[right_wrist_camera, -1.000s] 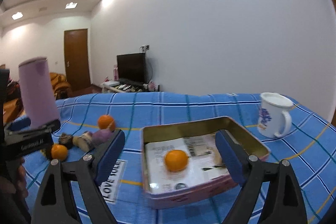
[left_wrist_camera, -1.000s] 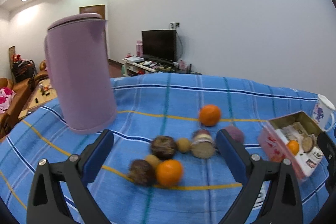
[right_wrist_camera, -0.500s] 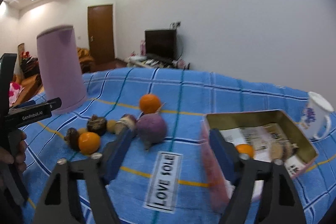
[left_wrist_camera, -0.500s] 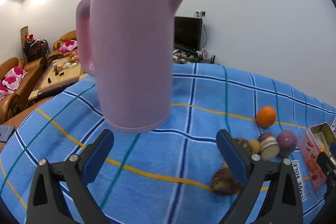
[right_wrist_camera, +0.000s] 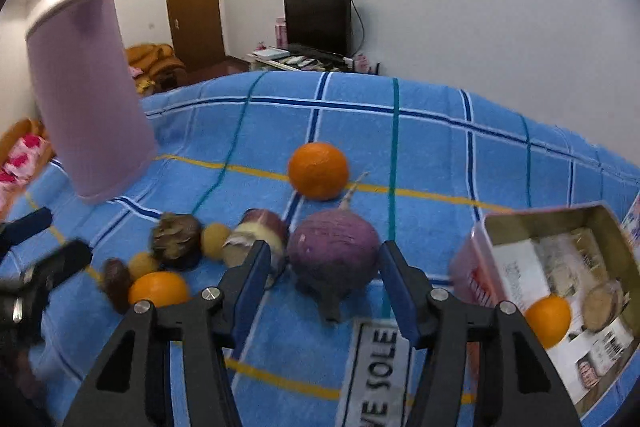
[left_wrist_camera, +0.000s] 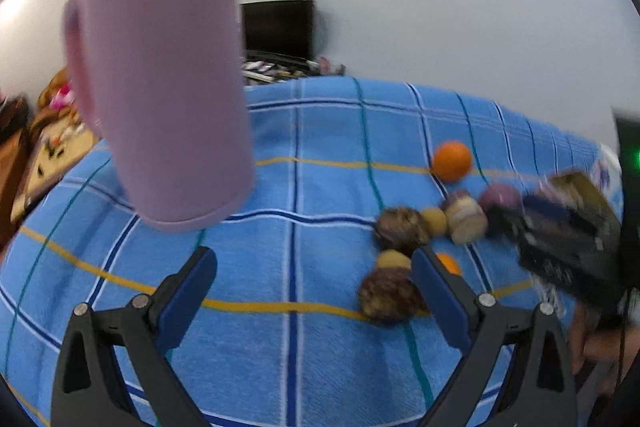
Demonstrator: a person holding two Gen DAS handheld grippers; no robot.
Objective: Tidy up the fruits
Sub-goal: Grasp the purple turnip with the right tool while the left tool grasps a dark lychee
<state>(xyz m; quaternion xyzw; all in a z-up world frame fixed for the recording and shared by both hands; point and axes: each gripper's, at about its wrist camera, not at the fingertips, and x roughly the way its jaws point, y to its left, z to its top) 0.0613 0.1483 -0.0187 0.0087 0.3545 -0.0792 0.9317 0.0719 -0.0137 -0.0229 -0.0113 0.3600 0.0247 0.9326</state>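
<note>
**Right wrist view: purple bulb dead ahead between narrowing jaws**

Right wrist view puts the right hand-held gripper (right_wrist_camera: 324,263) squarely behind the round purple vegetable (right_wrist_camera: 334,251); the jaws are closing, with the bulb framed between the two blue pads but, as far as can be seen, not yet pressed by either. The bulb sits on the blue checked cloth (right_wrist_camera: 432,147) with its dark stub toward the camera and its thin root tail pointing away toward the far orange (right_wrist_camera: 318,171), so its long axis runs along the line of approach and the pads meet its round flanks. To its right, near, lies the open tin (right_wrist_camera: 600,215), already holding an orange (right_wrist_camera: 547,320). To its left sits the cluster of smaller fruits, the cut purple piece (right_wrist_camera: 260,235) just beside the left pad.

The left hand-held gripper (left_wrist_camera: 314,291) stands open and empty over bare cloth, the tall lilac jug (left_wrist_camera: 160,75) beyond it. The right hand is judged nearer.
</note>
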